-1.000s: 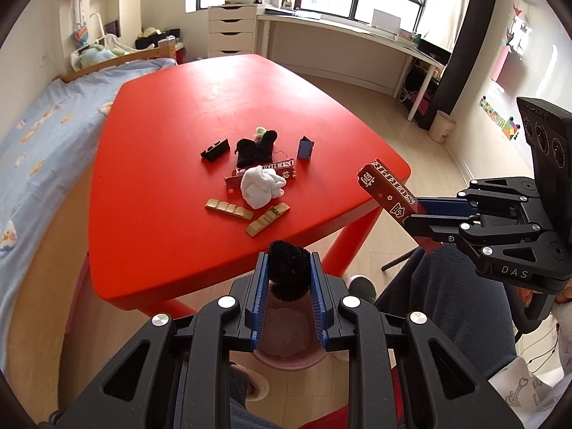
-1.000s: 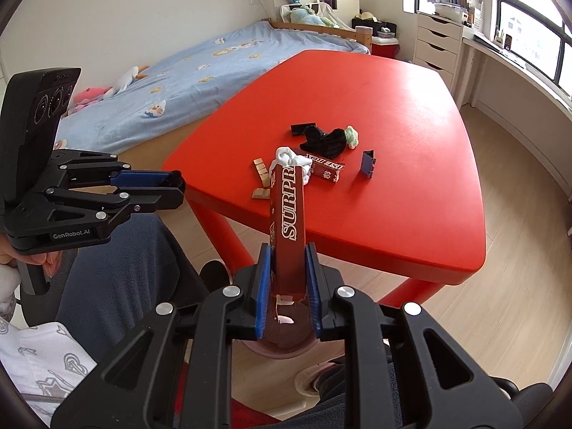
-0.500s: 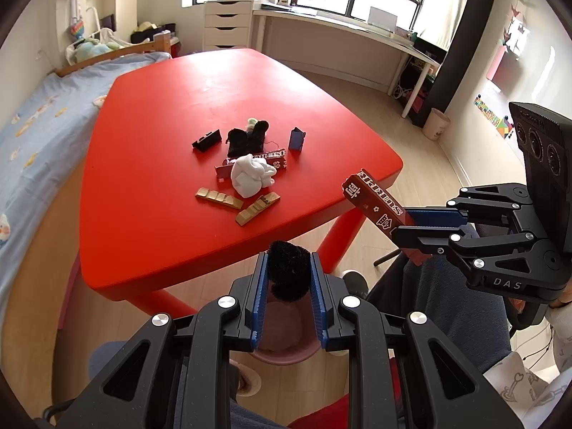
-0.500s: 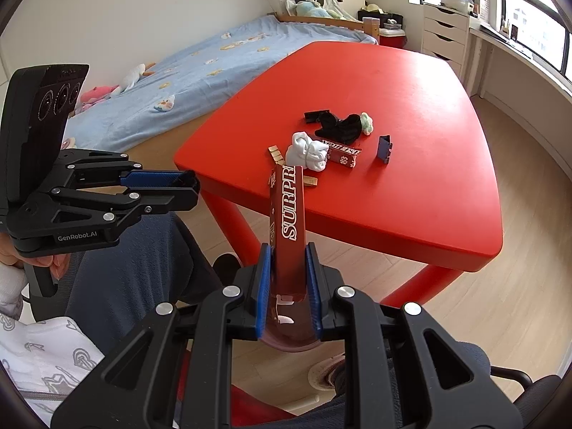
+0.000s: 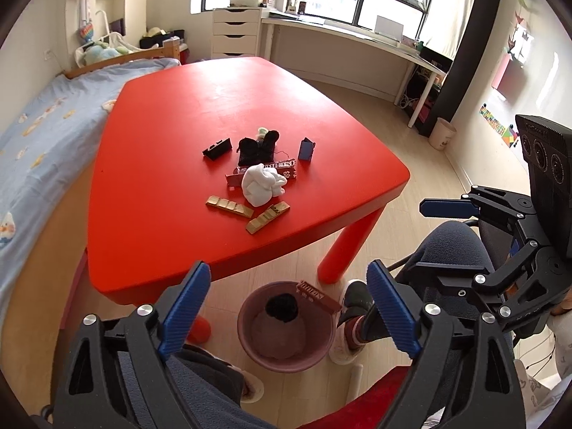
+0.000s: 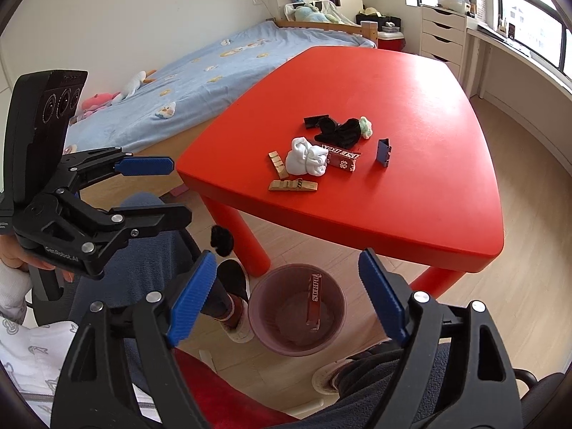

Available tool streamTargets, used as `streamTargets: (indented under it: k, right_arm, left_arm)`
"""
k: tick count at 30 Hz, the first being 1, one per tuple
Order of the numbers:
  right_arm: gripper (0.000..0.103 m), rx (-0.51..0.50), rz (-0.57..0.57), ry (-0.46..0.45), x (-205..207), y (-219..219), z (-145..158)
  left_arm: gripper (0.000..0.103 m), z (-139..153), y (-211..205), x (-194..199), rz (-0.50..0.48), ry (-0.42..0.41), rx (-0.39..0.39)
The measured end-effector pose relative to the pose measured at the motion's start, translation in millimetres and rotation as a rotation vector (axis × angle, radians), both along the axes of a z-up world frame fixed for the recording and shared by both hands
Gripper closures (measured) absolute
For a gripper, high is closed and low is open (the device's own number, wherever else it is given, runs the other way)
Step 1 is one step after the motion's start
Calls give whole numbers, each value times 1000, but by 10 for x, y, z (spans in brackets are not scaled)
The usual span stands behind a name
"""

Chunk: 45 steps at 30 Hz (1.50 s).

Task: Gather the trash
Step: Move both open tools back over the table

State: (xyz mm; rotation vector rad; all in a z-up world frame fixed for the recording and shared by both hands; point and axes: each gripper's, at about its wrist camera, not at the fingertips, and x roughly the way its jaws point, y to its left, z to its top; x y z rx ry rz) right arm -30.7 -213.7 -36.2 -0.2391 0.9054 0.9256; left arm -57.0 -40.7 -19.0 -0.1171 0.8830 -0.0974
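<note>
- Broadly, a bed (image 6: 214, 71) with a light blue cover fills the upper left of the right wrist view, and soft toys lie on it.
- Next, a red table (image 5: 178, 214) takes the middle of both views; one round leg (image 5: 343, 250) stands right of centre in the left wrist view.
- Below the table's near edge, a pinkish bin (image 5: 286, 336) stands on the wood floor, low in the frame between the person's feet.
- Inside the bin, a dark red wrapper (image 6: 314, 302) with white lettering stands on end, leaning on the wall.
- A black fluffy ball (image 5: 282, 305) shows over the bin's mouth in the left wrist view; in the right wrist view it hangs in the air (image 6: 222, 240) left of the bin, beside the table leg.
- The left gripper (image 5: 286, 311) is low in its own view, over the bin; its jaws are opening, spread wide, with nothing pressed between the blue pads.
- The right gripper (image 6: 286, 293) is likewise over the bin, jaws opening and wide apart, empty.
- On the tabletop, mid-frame, a white crumpled wad (image 5: 262, 184) lies on a second red wrapper (image 5: 286, 168).
- Behind them is a black cloth clump (image 5: 255, 148), and a pale green scrap peeks out past it.
- Two gold foil strips (image 5: 228, 205) lie nearer the table's edge.
- A small black clip (image 5: 217, 149) sits to the left and a small blue one (image 5: 306, 149) to the right.
</note>
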Motion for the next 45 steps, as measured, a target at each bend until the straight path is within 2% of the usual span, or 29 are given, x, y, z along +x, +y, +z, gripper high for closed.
streamTargets:
  k: [4, 7, 35, 45]
  right_arm:
    - [5, -3, -9, 13, 25, -8, -29]
    - [4, -13, -11, 16, 23, 5, -45]
    - [3, -15, -51, 35, 140, -29, -28]
    - [3, -1, -78, 3, 399, -27, 129]
  left_arm:
    - [8, -23, 31, 18, 18, 19, 16]
    - [8, -45, 57, 27, 28, 29, 21]
    - [8, -67, 147, 52, 42, 45, -5]
    - [8, 42, 234, 304, 33, 39, -25]
